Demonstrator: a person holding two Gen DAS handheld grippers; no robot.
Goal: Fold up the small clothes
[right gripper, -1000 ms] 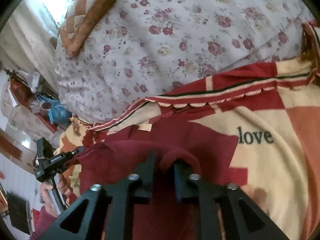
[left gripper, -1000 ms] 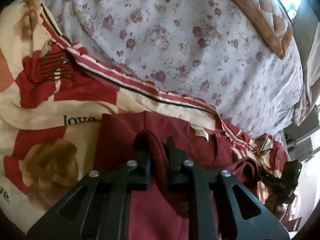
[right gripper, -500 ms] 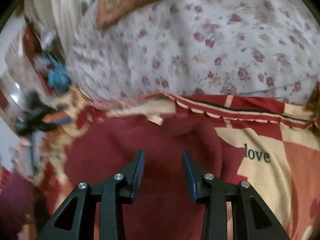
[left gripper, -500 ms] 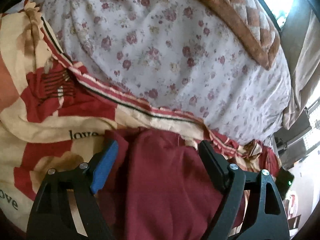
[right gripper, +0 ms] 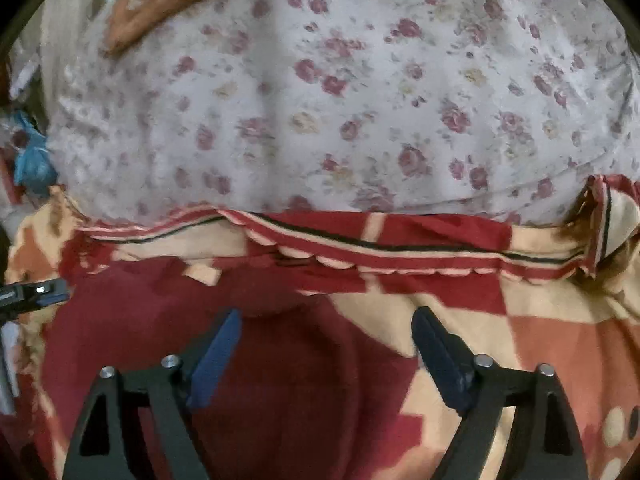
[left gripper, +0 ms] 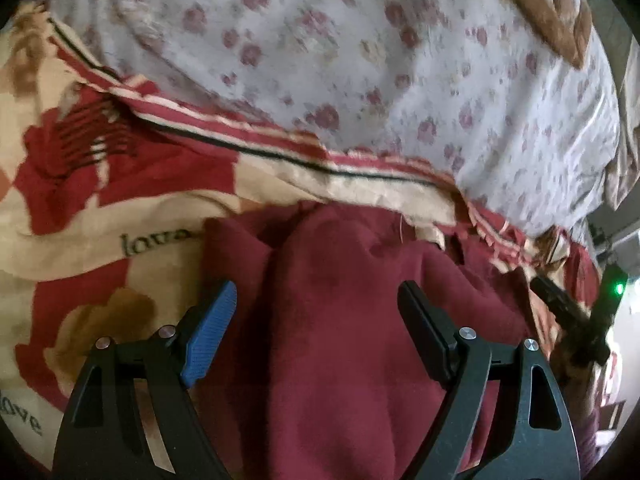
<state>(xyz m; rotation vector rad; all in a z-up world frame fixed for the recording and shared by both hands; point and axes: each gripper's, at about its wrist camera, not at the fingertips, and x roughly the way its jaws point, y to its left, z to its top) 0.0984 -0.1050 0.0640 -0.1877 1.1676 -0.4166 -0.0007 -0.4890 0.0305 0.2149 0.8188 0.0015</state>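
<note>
A dark red garment [left gripper: 340,320] lies folded on a red and cream blanket [left gripper: 100,220] printed with "love". My left gripper [left gripper: 318,308] is open, its jaws spread wide just above the garment, holding nothing. The garment also shows in the right wrist view [right gripper: 160,320], lower left. My right gripper [right gripper: 326,336] is open and empty above the garment's right edge. The other gripper [right gripper: 36,294] shows at the left edge of that view, and the right one [left gripper: 576,316] at the right edge of the left wrist view.
A white floral duvet [right gripper: 340,100] bulges behind the blanket's striped edge. A brown quilted pillow [left gripper: 560,12] lies at the far corner. Room clutter shows past the bed's side [right gripper: 28,160].
Both grippers, shut on folds of the red garment a second ago, have opened wide and let it go. The garment now lies flat. Both cameras have pulled back slightly.
</note>
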